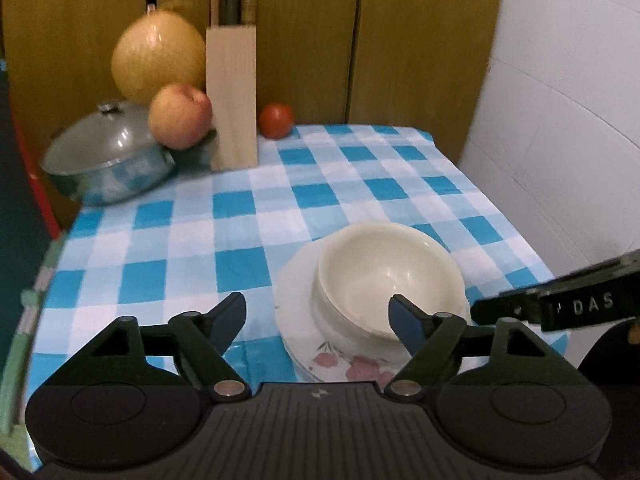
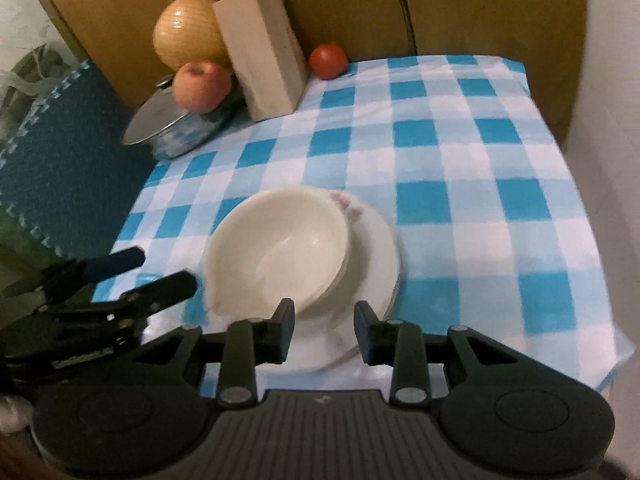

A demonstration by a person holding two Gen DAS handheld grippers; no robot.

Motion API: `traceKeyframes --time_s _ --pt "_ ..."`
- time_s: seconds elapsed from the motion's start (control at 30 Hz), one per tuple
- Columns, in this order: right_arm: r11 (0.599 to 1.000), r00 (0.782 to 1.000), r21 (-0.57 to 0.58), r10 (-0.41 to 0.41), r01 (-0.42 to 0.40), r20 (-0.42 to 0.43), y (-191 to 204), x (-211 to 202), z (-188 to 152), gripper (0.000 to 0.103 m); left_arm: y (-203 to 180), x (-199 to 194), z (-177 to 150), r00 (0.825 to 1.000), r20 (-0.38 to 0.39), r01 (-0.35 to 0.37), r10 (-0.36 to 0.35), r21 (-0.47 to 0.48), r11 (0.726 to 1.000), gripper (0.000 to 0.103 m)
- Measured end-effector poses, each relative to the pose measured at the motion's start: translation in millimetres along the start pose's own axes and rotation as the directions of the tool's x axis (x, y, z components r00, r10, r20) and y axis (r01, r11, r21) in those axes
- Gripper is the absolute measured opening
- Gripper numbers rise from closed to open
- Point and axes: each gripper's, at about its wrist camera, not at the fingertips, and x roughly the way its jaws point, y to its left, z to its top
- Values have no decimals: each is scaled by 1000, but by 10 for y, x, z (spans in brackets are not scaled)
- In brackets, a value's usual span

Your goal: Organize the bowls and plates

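A cream bowl (image 1: 384, 276) (image 2: 280, 248) sits nested in another bowl on a stack of white plates (image 1: 296, 300) (image 2: 376, 248) with pink flowers. The stack rests near the front of the blue-checked tablecloth (image 1: 240, 232) (image 2: 460, 160). My left gripper (image 1: 318, 312) is open wide just in front of the stack, and its right fingertip overlaps the bowl's near rim in the left wrist view. My right gripper (image 2: 324, 320) is open with a narrow gap, and the plates' near edge shows between its fingers without touching the pads. Each gripper shows in the other's view (image 1: 520, 308) (image 2: 132, 276).
At the back left stand a lidded steel pot (image 1: 108, 156) (image 2: 176, 124), an apple (image 1: 180, 116) (image 2: 202, 86), a large yellow round fruit (image 1: 158, 56) (image 2: 188, 32), a wooden knife block (image 1: 232, 96) (image 2: 264, 52) and a tomato (image 1: 275, 120) (image 2: 328, 61). Wooden cupboard doors stand behind the table.
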Motion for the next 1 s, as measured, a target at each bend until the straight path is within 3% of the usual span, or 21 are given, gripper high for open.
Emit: traceKeyframes --time_s 0.17,0.53,1.0 --pt "998 996 -17 -59 60 62 134 -110 -264 26 -7 -109 -168 1000 21 5 -4 -54 999 87" --pt "993 992 29 -116 114 56 157 1 -531 26 20 124 -519 991 -132 -34 15 -138 990 87" --pt "987 984 28 -158 156 79 207 34 -704 29 -115 152 -616 990 -137 -46 23 -166 985 90"
